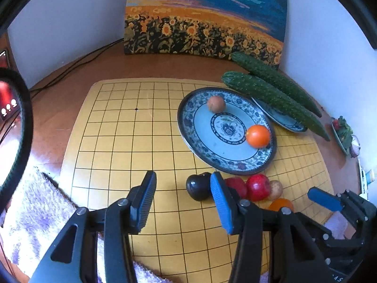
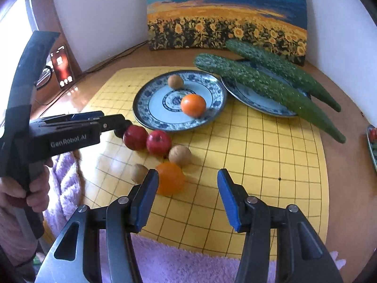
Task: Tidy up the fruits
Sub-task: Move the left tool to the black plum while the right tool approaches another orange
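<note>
Left gripper (image 1: pixel 183 195): jaws spread wide, nothing between them, blue pads (image 1: pixel 221 202) facing inward, fingers level and pointing forward. Seen side-on from the right wrist view, gripped by a bare hand (image 2: pixel 35 188) at its handle.

Right gripper (image 2: pixel 188 195): jaws spread wide, nothing held, fingers level and pointing forward, low over the surface.

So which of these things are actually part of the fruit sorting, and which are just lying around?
Part of the job: the near plate holding an orange and a small brown fruit; the loose fruit on the yellow board; both open grippers, left gripper and right gripper.

Lying about: cucumbers, painting, phone, purple towel.
</note>
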Demonstrator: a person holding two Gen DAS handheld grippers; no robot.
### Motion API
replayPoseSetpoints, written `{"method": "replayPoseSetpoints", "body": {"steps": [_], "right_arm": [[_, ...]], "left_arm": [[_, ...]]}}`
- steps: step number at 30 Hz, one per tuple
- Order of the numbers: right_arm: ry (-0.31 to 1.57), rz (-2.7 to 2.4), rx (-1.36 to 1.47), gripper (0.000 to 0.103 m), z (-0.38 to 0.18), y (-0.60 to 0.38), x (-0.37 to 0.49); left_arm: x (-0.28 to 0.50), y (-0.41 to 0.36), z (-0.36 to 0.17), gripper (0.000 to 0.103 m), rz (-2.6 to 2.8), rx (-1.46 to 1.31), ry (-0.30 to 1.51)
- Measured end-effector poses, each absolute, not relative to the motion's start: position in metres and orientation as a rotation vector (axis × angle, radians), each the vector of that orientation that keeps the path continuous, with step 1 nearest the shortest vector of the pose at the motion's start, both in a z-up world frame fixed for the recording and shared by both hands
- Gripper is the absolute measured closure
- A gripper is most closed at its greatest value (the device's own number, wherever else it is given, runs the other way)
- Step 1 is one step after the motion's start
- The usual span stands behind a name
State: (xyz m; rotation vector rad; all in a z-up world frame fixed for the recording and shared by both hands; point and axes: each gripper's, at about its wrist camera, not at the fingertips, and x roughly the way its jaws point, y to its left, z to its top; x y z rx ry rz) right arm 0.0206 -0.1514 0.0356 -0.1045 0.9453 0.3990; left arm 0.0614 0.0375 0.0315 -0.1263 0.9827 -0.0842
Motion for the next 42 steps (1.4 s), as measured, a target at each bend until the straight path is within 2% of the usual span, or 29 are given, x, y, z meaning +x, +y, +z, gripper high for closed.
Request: {"method": "replayPoseSetpoints", "body": {"steps": [12,17,25,26,27,42], "right_arm": [[0.932,0.406,-0.09,0.05,0.037,-0.154,0.014],[0.932,0.411,-0.084,0.05,0.035,-0.154,0.014],[0.929,0.414,-0.069,0.05,0.035,-0.156,0.013],[0.927,0.415,-0.068,0.05,0.035,-0.156,0.013],[0.925,0.417,-0.066,0.05,0.035,-0.156,0.013],[0.926,0.428,-0.051,0.05,0.034,-0.153,0.013]], "left_arm": [[0.061,0.047,0.024,0.053,-0.109,-0.229,1.01],[0.057,0.048,0.026,0.069,-0.132,-0.266,1.014],[0.062,0.044,0.022,0.069,-0.135,-0.299,1.024],[0.063,0.045,0.021,0.07,-0.136,-0.304,1.024],[0.063,0.045,0.021,0.076,-0.143,-0.311,1.02],[0.045,0.051,0.035,0.076,-0.062,-0.2,0.972]]}}
